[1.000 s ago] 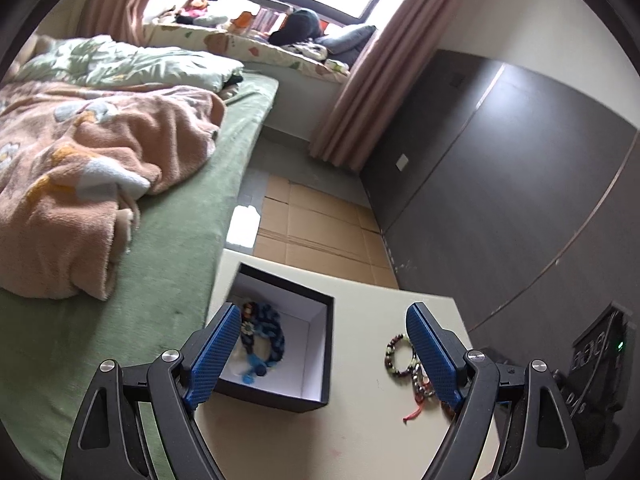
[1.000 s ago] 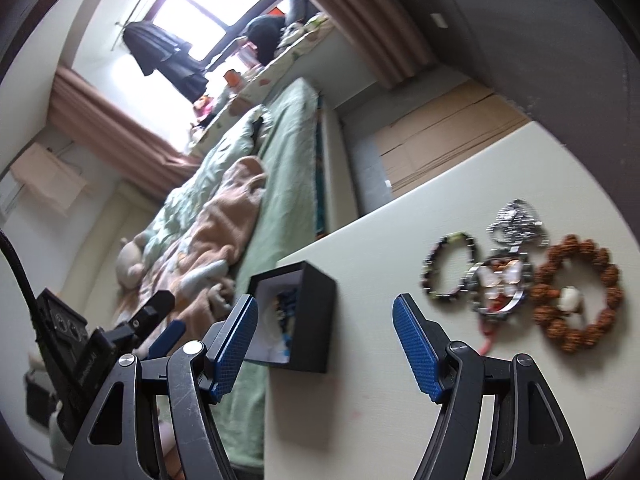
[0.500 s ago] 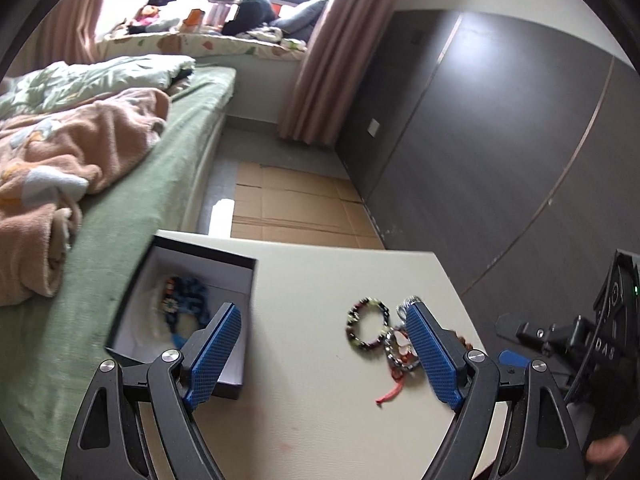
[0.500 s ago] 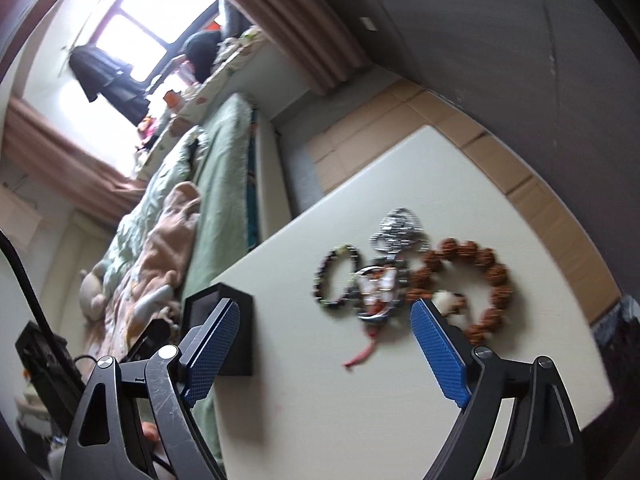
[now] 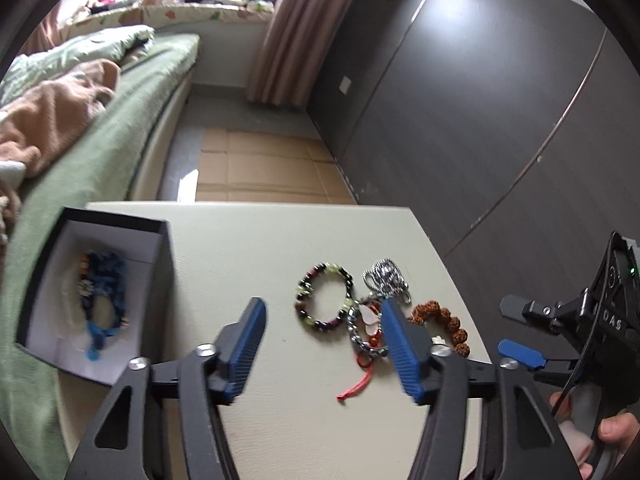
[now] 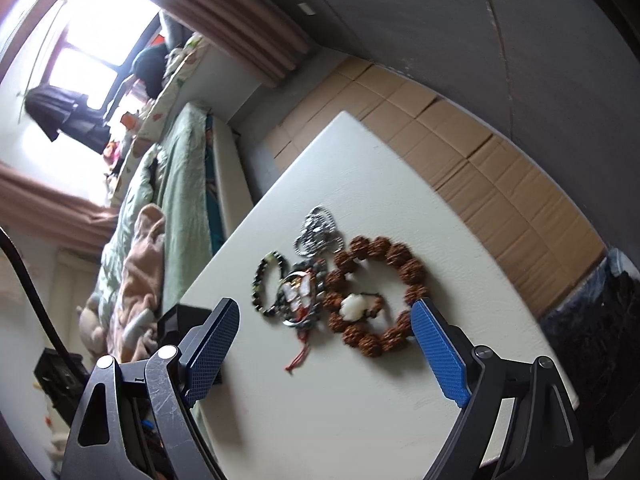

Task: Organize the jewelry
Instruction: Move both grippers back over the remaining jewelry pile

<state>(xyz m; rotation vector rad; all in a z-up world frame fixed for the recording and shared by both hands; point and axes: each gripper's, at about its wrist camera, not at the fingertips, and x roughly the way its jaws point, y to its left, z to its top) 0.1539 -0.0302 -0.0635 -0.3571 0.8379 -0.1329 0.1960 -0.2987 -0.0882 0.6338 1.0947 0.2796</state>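
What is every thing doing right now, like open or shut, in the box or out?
Left gripper: open, holding nothing.
Right gripper: open, holding nothing.
Black box: lid off, open on top.
Blue bracelet: lying inside the box.
Dark bead bracelet: flat on the table, outside the box.
Brown bead bracelet: flat on the table.
Silver chain: bunched up on the table.

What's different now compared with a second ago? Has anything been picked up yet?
Nothing has been picked up. Both grippers swung from the black box toward the loose jewelry: the left gripper now frames the dark beaded bracelet, the right gripper the brown bead bracelet. Both stayed open and empty. The blue bracelet stayed in the box, the pile where it lay.
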